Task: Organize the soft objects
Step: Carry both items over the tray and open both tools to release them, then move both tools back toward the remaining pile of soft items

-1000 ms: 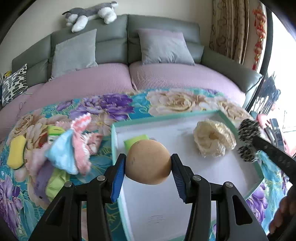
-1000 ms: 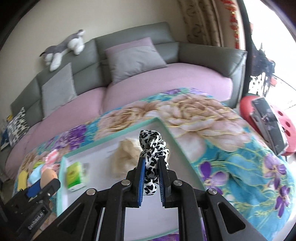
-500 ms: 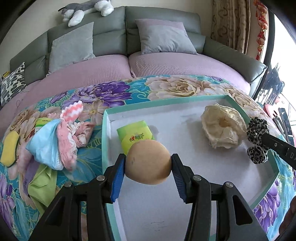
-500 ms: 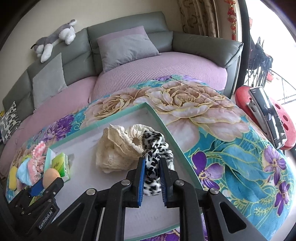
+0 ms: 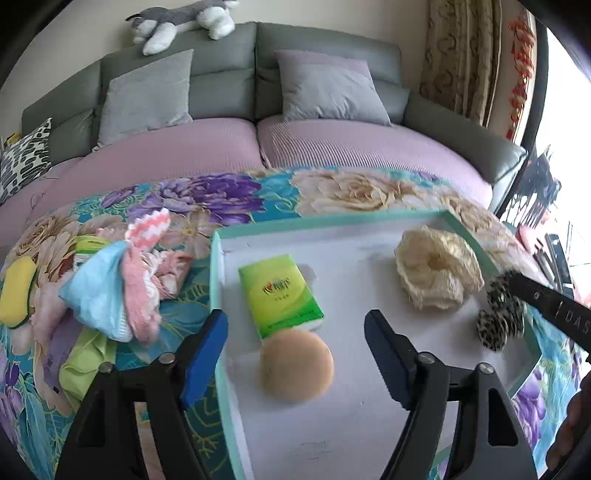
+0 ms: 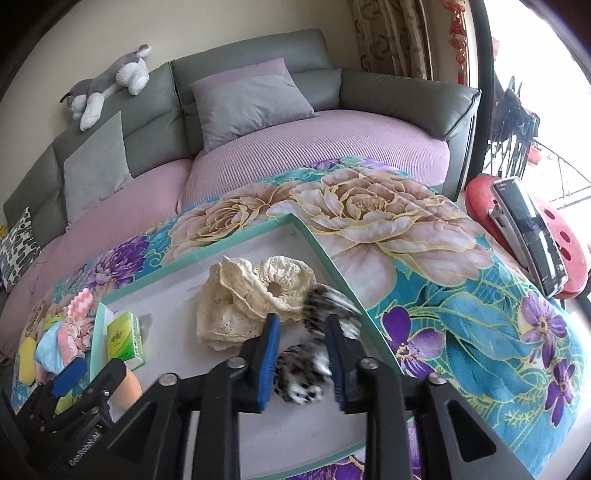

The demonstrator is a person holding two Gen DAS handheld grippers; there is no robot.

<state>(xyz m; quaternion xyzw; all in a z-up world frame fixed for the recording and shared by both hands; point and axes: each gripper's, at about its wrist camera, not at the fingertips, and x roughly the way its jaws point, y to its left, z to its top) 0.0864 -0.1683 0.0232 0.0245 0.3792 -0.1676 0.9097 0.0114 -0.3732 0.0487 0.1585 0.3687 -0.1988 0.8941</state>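
A white tray with a teal rim (image 5: 332,219) (image 6: 325,254) lies on the floral blanket. My left gripper (image 5: 295,319) is opening, and the round tan sponge (image 5: 295,369) lies blurred on the tray floor between its blue pads, free of both. A green tissue pack (image 5: 280,291) sits just beyond it. My right gripper (image 6: 301,332) is opening too, with the leopard scrunchie (image 6: 303,369) blurred between its pads and dropping by the tray's right rim. A cream lace piece (image 6: 251,302) lies just behind it. The left wrist view shows the scrunchie (image 5: 498,317) at the right.
A pile of soft things (image 5: 110,288) with a yellow sponge (image 5: 16,291) lies left of the tray. Behind is a sofa (image 5: 258,147) with cushions and a plush dog (image 5: 184,18). A red stool (image 6: 565,240) carrying a phone stands at the right.
Both grippers have opened. The tan sponge has left the left pads and dropped onto the tray. The leopard scrunchie has come loose from the right pads.
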